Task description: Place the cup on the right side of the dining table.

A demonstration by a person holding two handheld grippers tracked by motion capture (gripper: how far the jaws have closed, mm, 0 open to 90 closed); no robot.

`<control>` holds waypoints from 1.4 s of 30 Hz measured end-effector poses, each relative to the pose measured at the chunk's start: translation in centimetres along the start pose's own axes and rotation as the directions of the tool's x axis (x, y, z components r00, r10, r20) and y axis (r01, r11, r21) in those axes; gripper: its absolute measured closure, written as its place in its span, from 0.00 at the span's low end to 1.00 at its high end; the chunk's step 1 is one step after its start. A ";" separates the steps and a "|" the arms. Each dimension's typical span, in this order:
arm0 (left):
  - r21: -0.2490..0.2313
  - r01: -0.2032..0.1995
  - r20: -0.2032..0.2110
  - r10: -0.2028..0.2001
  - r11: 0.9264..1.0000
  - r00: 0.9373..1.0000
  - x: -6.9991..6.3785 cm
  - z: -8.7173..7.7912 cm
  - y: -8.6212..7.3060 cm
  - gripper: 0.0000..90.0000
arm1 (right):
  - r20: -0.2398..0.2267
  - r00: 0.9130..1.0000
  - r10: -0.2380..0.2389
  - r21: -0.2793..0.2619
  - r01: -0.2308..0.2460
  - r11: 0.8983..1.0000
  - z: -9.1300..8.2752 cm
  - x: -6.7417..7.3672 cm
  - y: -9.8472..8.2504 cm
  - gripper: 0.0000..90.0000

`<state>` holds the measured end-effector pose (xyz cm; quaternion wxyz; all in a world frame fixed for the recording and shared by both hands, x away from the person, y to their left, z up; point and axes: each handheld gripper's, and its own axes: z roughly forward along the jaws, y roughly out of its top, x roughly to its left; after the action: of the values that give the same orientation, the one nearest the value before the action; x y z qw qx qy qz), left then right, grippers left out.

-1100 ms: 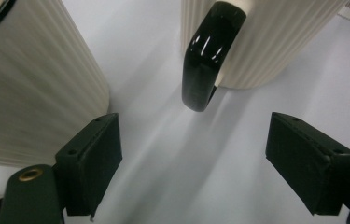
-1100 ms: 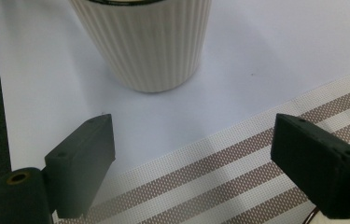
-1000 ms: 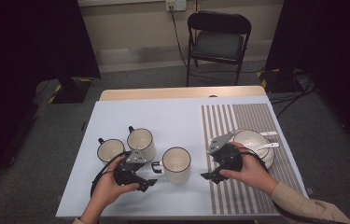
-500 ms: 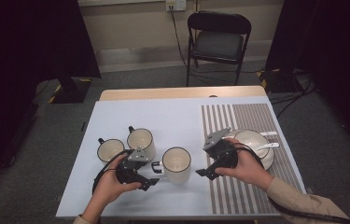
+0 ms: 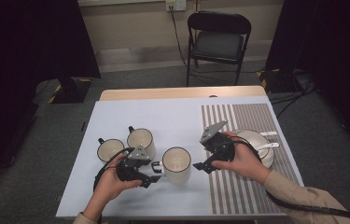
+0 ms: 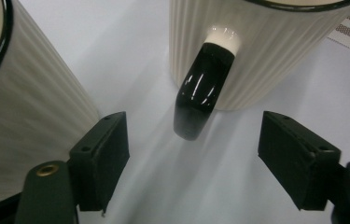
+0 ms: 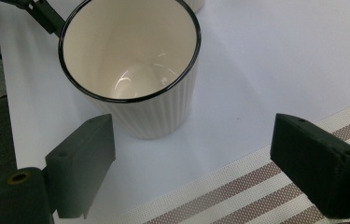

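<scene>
Mug: ribbed matt cream ceramic, glossy black handle. Table smooth matt. Placemat woven, striped.

- A striped placemat is laid over the right part of the counter.
- A white bowl is set on the placemat, with a spoon resting across its rim.
- Two further mugs are placed side by side at the left.
- A black folding chair is seen beyond the counter.
</scene>
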<state>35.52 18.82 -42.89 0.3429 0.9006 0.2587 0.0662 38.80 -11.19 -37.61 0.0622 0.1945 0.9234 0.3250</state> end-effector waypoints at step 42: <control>-0.011 -0.035 -0.015 0.035 0.999 0.999 0.5 0.0 0.3 0.81 | 0.005 0.996 0.084 0.036 -0.084 0.996 2.9 -0.3 3.1 0.50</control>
<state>36.02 18.88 -42.75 0.3448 0.9026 0.2449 0.0803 40.73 -7.45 -37.91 0.0467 0.2347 0.9201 0.3100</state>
